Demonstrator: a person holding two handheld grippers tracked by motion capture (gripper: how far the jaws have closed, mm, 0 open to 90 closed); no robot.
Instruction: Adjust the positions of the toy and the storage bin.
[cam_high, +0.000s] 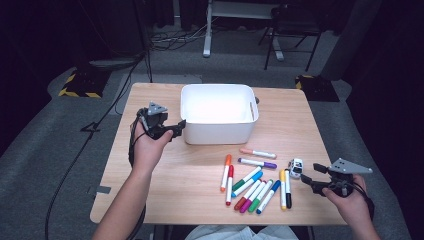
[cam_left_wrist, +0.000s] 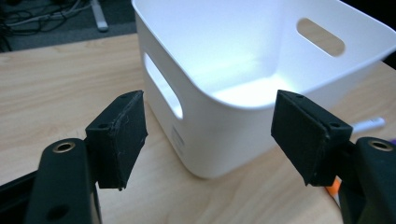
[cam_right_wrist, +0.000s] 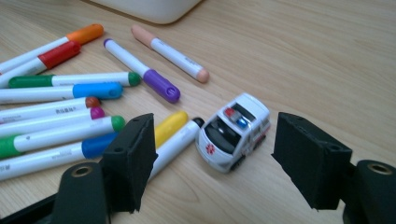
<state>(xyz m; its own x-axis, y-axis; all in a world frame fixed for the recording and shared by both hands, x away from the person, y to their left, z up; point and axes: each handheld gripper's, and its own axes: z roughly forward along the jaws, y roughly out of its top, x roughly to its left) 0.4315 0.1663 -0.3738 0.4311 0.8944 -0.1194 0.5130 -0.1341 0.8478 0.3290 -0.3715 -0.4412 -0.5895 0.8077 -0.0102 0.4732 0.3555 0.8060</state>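
Both claws apart (empty): left claw (cam_left_wrist: 208, 135) facing white bin (cam_left_wrist: 243, 74); right claw (cam_right_wrist: 215, 158) near toy ambulance (cam_right_wrist: 233, 130), markers (cam_right_wrist: 70, 116) beside.

From my seat the bench (cam_high: 200, 175) reads as pale wood-grain laminate, smooth with a soft sheen. The white bin (cam_left_wrist: 243, 107) looks like moulded plastic, smooth and semi-matt, glowing where light hits its inside. The markers (cam_right_wrist: 60, 112) have glossy plastic barrels and caps. The toy ambulance (cam_right_wrist: 235, 131) has a shiny painted shell and dark glossy windows. I see black jaws with matt, slightly grainy rubbery pads (cam_left_wrist: 122, 135) on smoother black plastic arms, each with a brass-coloured metal insert (cam_left_wrist: 63, 147). The floor (cam_high: 40, 150) is grey, rough carpet.
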